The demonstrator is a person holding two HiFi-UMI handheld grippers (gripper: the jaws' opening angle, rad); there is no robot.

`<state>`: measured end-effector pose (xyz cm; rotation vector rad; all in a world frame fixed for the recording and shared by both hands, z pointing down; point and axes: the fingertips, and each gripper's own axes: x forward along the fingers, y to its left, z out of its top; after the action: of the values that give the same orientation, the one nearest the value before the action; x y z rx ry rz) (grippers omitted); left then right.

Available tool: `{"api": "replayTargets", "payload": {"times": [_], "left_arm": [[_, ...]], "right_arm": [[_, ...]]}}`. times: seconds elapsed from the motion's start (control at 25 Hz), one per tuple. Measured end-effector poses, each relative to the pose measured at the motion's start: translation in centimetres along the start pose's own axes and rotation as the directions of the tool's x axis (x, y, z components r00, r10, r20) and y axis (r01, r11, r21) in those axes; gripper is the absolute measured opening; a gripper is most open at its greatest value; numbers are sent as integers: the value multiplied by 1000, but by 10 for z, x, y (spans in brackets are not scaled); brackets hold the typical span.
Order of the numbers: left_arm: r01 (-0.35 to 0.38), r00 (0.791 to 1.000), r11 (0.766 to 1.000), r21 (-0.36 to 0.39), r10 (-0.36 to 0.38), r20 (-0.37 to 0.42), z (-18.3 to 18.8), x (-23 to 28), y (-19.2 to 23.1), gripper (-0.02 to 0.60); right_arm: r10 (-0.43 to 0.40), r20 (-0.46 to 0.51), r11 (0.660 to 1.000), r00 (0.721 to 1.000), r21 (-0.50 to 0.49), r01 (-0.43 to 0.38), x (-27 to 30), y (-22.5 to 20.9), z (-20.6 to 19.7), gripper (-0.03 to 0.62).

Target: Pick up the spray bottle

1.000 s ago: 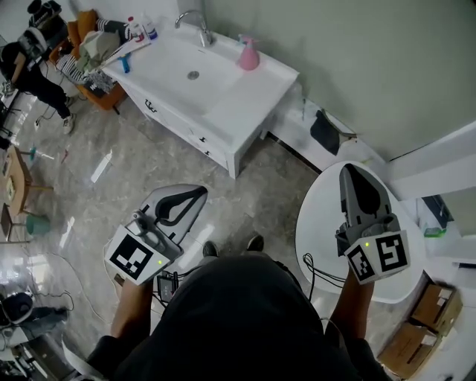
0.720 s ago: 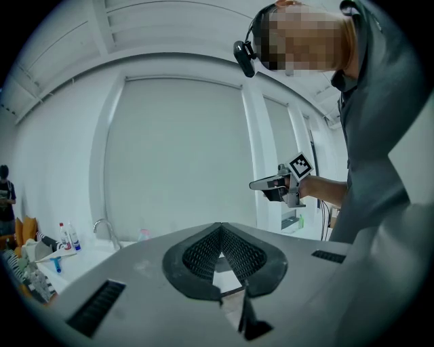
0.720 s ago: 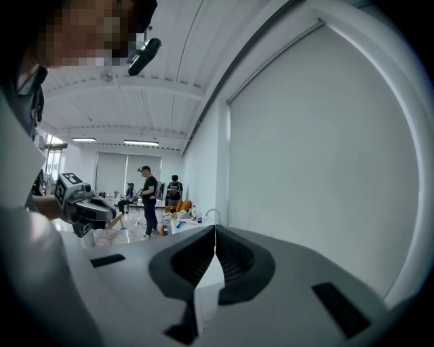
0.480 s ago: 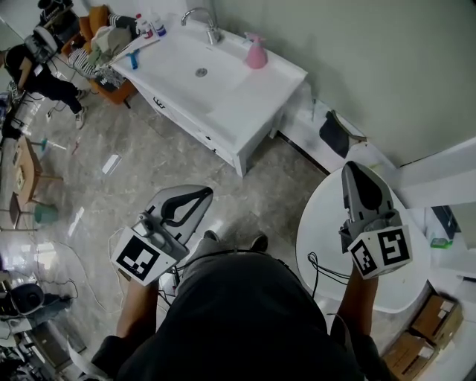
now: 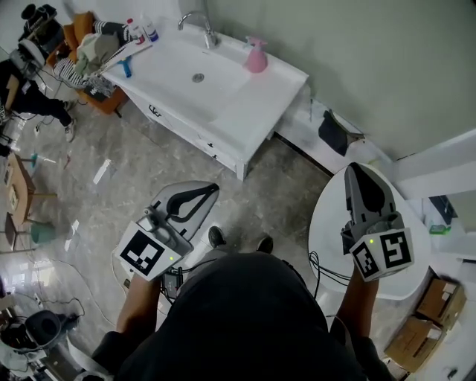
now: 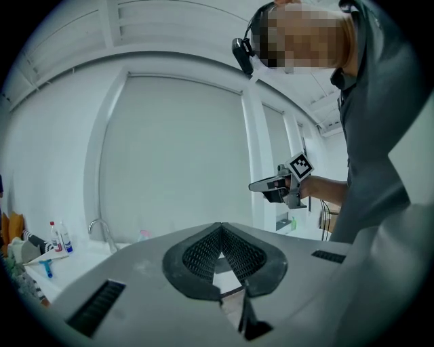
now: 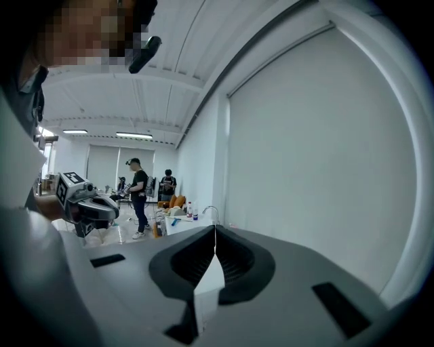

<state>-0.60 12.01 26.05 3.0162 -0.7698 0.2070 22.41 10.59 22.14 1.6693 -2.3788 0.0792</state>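
The pink spray bottle (image 5: 256,56) stands upright at the back of the white sink counter (image 5: 245,104), just right of the faucet (image 5: 195,22). It shows faintly in the left gripper view as a small pink spray bottle (image 6: 144,234) far ahead. My left gripper (image 5: 212,190) hovers over the floor well short of the counter, jaws shut with nothing in them, as the left gripper (image 6: 220,226) tips show. My right gripper (image 5: 358,168) is held over a round white table, shut and empty; the right gripper (image 7: 215,228) tips meet.
A round white table (image 5: 327,223) sits under my right hand. Small bottles (image 5: 141,30) stand at the counter's far left corner. An orange chair piled with clothes (image 5: 89,52) is beside it. Cardboard boxes (image 5: 431,312) lie at lower right. People stand far off across the room (image 7: 139,196).
Both grippers have been carried a little toward the sink counter, side by side. Their jaws have stayed shut and empty.
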Motion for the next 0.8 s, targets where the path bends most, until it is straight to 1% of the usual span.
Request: {"api": "replayTargets", "payload": {"times": [0.2, 0.36, 0.64, 0.72, 0.8], "left_arm": [[30, 999, 1000, -2, -30, 11, -4, -17, 36, 3], [40, 999, 999, -21, -39, 17, -11, -35, 67, 3], [43, 997, 999, -4, -43, 57, -11, -66, 107, 3], [38, 997, 999, -10, -38, 69, -15, -72, 115, 3], [26, 997, 999, -32, -23, 77, -23, -72, 117, 3]], "right_arm": [[-35, -5, 999, 999, -9, 35, 23, 23, 13, 9], [-63, 2, 998, 998, -15, 63, 42, 41, 23, 9], [-92, 6, 995, 996, -29, 92, 64, 74, 34, 9], [-89, -8, 995, 996, -35, 89, 72, 81, 35, 9], [-65, -37, 997, 997, -52, 63, 80, 85, 35, 9]]}}
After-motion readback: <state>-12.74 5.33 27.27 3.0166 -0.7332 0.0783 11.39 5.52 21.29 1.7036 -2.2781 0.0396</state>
